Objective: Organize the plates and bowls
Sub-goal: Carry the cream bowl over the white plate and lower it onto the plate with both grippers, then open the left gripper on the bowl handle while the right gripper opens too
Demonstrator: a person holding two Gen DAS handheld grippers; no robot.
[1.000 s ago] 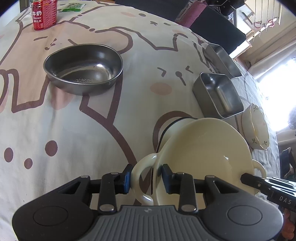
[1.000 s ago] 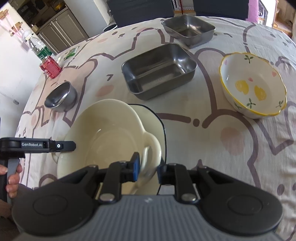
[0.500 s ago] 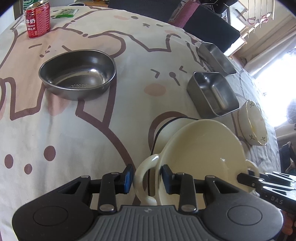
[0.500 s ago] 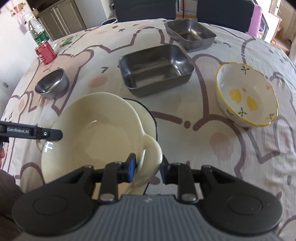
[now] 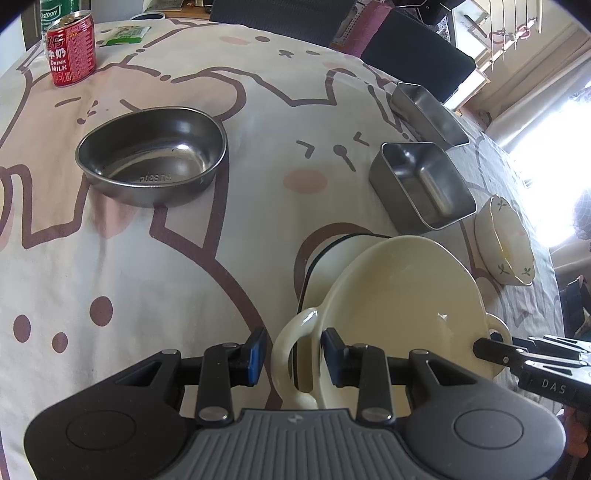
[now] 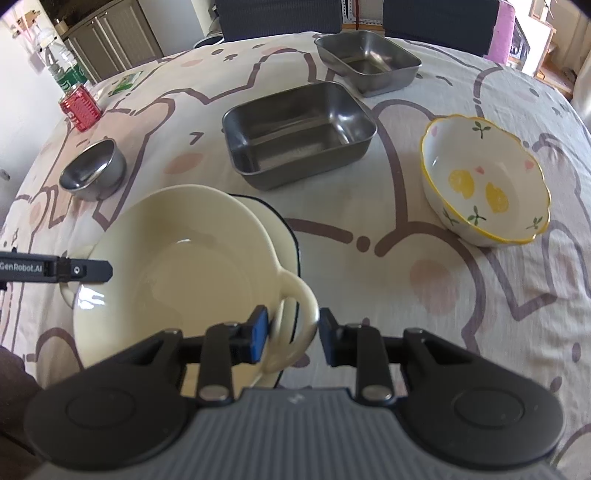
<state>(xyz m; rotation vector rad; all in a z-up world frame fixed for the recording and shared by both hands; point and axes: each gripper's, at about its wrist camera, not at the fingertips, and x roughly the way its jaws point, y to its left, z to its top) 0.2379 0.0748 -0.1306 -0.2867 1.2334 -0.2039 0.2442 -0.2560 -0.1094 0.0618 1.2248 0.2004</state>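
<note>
A cream two-handled bowl (image 5: pixel 402 295) (image 6: pixel 184 266) rests tilted on a cream plate with a dark rim (image 5: pixel 332 247) (image 6: pixel 273 221). My left gripper (image 5: pixel 293 354) straddles the bowl's near loop handle (image 5: pixel 291 354); its jaws stand apart with gaps on both sides. My right gripper (image 6: pixel 291 339) straddles the opposite handle (image 6: pixel 295 325), jaws also apart. A flowered ceramic bowl (image 6: pixel 484 184) (image 5: pixel 506 243), a round steel bowl (image 5: pixel 151 162) (image 6: pixel 92 173), and two rectangular steel trays (image 6: pixel 299 133) (image 6: pixel 365 62) sit on the cartoon-print tablecloth (image 5: pixel 110 266).
A red milk can (image 5: pixel 72 51) (image 6: pixel 81 110) and a green bottle (image 6: pixel 62 70) stand at the far side of the table. A small green packet (image 5: pixel 125 35) lies near the can. Dark chairs (image 5: pixel 417 55) stand behind the table.
Both grippers' jaws have widened around the bowl's handles, letting go. The bowl has settled lower onto the plate. Both cameras have pulled back a little.
</note>
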